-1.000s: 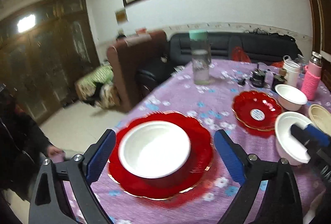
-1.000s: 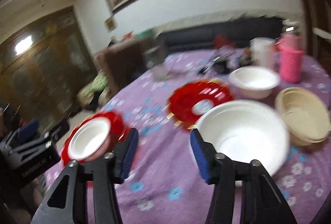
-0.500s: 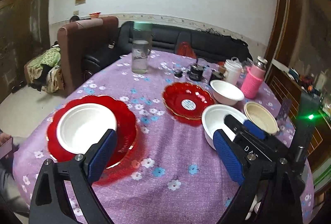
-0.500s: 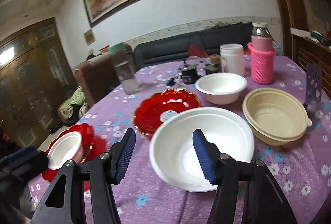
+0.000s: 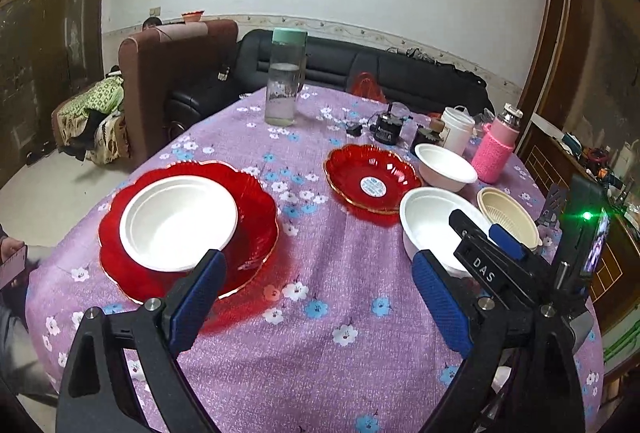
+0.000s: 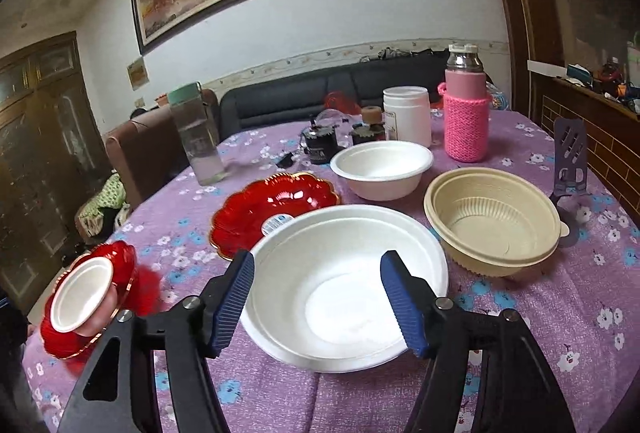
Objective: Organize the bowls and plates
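A white bowl [image 5: 178, 221] sits in a large red plate [image 5: 256, 217] at the table's left. A smaller red plate [image 5: 370, 179] lies mid-table. A large white bowl [image 6: 344, 277] lies near the right, a smaller white bowl [image 6: 382, 167] behind it, and a beige ribbed bowl [image 6: 494, 219] to its right. My left gripper [image 5: 320, 301] is open and empty above the cloth. My right gripper [image 6: 318, 303] is open, its blue fingers either side of the large white bowl's near rim; it also shows in the left wrist view [image 5: 486, 233].
A round table with a purple flowered cloth [image 5: 320, 333]. At the back stand a clear water bottle [image 5: 284, 81], a white jar [image 6: 406, 113], a pink knitted flask [image 6: 466, 113] and small dark jars [image 6: 320, 143]. A dark slotted stand [image 6: 568, 161] stands at the right edge.
My left gripper has pulled back and up from the white bowl on the large red plate. My right gripper has moved over to the large white bowl and now straddles its rim.
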`<state>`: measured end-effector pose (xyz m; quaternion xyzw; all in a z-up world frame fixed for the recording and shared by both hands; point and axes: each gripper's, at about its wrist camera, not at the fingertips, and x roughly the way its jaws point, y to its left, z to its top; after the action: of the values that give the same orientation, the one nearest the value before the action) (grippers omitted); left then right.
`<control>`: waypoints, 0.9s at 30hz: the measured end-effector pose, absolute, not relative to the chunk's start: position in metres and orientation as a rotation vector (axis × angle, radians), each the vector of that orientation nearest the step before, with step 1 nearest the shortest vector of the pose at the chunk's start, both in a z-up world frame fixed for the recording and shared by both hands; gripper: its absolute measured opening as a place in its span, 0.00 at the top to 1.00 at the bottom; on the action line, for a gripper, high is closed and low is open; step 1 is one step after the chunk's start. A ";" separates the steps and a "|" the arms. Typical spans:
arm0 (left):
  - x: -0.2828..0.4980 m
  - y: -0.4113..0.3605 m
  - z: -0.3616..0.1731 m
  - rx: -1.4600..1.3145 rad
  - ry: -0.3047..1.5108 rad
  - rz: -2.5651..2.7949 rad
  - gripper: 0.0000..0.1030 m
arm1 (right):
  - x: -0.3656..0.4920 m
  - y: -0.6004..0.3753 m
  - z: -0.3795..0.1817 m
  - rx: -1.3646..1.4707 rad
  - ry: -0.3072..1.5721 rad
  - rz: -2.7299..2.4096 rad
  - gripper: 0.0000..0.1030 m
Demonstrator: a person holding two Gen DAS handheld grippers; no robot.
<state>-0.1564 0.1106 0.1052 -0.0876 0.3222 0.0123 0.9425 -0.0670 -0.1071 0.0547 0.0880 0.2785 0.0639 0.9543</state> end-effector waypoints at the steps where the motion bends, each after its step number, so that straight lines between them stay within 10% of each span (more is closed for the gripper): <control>1: -0.156 0.110 0.104 -0.179 0.663 0.021 0.09 | -0.066 -0.107 0.054 0.178 0.571 0.127 0.32; 27: -0.150 0.106 0.098 -0.178 0.693 -0.012 0.09 | -0.068 -0.112 0.058 0.179 0.554 0.098 0.25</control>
<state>-0.1497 0.1063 0.0979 -0.0872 0.3390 -0.0061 0.9367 -0.0685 -0.1120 0.0581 0.0884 0.2729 0.0480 0.9568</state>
